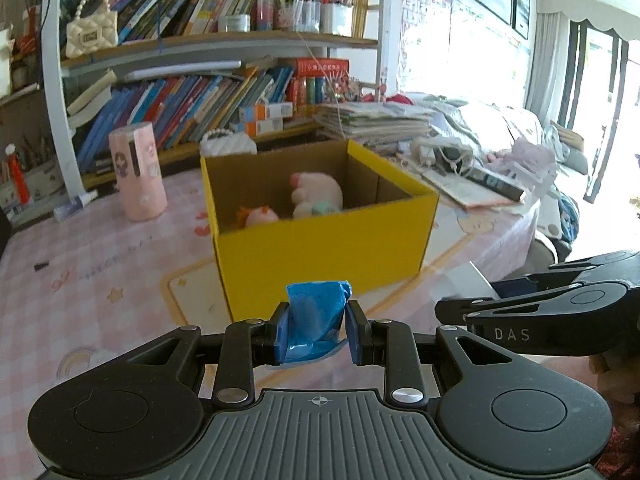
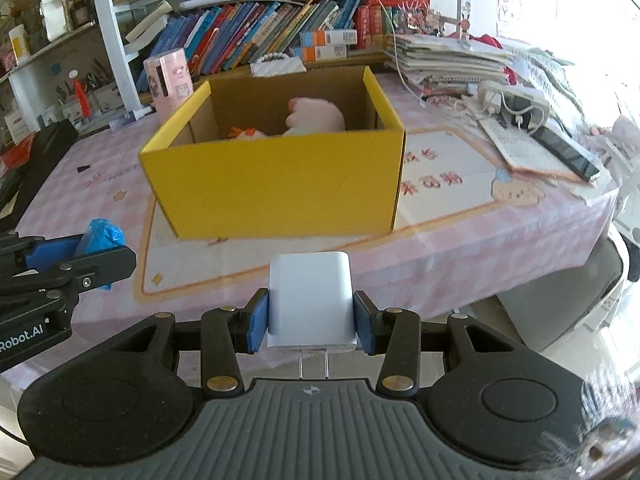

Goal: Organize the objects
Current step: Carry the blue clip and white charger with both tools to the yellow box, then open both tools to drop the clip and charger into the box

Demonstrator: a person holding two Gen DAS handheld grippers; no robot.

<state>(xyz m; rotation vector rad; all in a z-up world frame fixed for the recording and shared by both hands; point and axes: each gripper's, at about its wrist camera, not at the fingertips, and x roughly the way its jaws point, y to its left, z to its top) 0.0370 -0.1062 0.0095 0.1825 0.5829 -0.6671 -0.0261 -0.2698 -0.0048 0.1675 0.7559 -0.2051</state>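
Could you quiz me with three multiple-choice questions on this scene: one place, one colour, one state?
1. Where are the plush toys?
A. in the box
B. on the shelf
C. on the floor

2. What colour is the box outside?
A. red
B. yellow
C. green

3. What is the right gripper doing?
A. hanging open
B. holding a charger
C. holding a book

Answers: 1 A, they show over the box's rim. 2 B, its walls are yellow. 3 B, its pads clamp the white charger; the left gripper holds a blue bag.

Box (image 2: 280, 184) on table (image 2: 480, 240); plush toys (image 2: 316, 118) in box; canister (image 2: 168, 80) left; bookshelf (image 2: 260, 40) behind.
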